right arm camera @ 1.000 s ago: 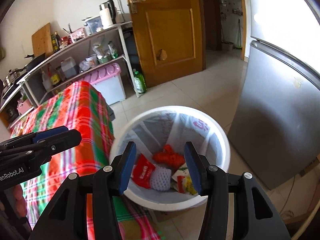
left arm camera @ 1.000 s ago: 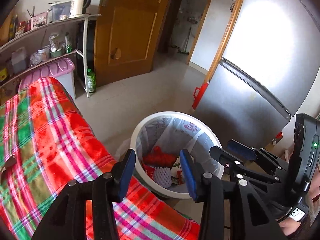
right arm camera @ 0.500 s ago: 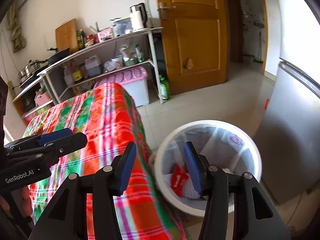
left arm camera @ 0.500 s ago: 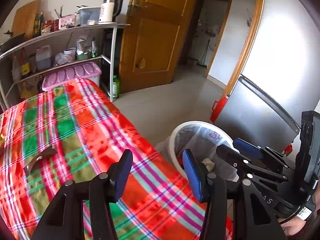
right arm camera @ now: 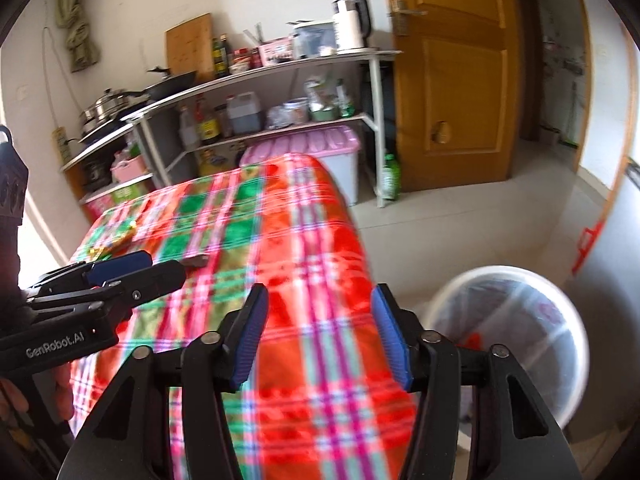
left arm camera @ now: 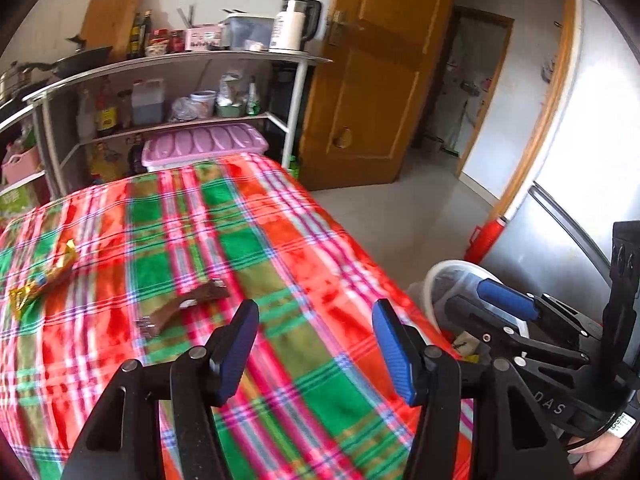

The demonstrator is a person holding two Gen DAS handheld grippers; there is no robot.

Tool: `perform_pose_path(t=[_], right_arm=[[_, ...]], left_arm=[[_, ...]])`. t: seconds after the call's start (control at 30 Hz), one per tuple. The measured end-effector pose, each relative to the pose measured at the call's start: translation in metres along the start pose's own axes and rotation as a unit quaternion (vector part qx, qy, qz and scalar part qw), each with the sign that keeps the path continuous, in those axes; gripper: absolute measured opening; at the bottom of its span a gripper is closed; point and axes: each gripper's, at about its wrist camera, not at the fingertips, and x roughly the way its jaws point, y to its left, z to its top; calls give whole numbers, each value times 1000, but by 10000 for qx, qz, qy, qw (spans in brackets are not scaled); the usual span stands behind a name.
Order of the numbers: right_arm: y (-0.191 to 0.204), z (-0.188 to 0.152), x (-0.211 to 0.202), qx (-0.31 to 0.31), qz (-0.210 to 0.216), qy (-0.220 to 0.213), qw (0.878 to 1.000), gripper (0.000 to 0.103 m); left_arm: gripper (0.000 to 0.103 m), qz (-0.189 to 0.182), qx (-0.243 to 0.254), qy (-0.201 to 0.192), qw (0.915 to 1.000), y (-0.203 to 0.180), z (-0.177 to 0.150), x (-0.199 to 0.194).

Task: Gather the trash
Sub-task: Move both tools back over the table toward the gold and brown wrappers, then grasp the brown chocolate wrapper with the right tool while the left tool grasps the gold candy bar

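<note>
Your left gripper [left arm camera: 316,344] hangs over the near part of the plaid desk [left arm camera: 280,360], its blue pads spread wide with nothing between them. Your right gripper [right arm camera: 318,340] is spread just as wide and empty, over the desk's right edge; from the left wrist it shows at the right [left arm camera: 504,304], in front of the bin.

Taking the desk as your landmark: just beyond the left gripper, near the desk's middle, lies a brown wrapper [left arm camera: 184,306], flat on the cloth. The right wrist sees only one end of it [right arm camera: 196,261], past the left gripper's tip [right arm camera: 120,268]. Further left, near the desk's left edge, lies a gold wrapper [left arm camera: 44,280], crinkled, well apart from the brown one; it appears small and blurred in the right view [right arm camera: 116,240].

Off the desk's right side, on the floor and lower than the top, stands the white bin [right arm camera: 576,320] with a clear liner; something red shows inside, though blur hides what it is.

Beyond the desk's far end sits a pink-lidded box [left arm camera: 204,144] under a shelf [left arm camera: 180,60] crowded with bottles and a kettle [left arm camera: 294,24]. Right of the shelf is a wooden door [left arm camera: 380,92].
</note>
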Motion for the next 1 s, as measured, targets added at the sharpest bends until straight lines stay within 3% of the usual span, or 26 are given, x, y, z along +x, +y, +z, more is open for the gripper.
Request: perform_pose_path(t=[0.5, 0.7, 0.9, 1.0], right_arm=[[85, 14, 81, -599, 817, 664, 9926, 56], [121, 13, 103, -1213, 1041, 809, 9838, 55], [134, 15, 126, -745, 1556, 1177, 9780, 55], [142, 15, 139, -628, 1551, 1353, 9766, 55]], left_arm=[[59, 1110, -871, -120, 9899, 163, 2, -32], [60, 1323, -1050, -98, 9856, 208, -3, -40], [60, 1519, -1012, -45, 9832, 237, -3, -37], [60, 1273, -999, 56, 9868, 247, -1, -32]])
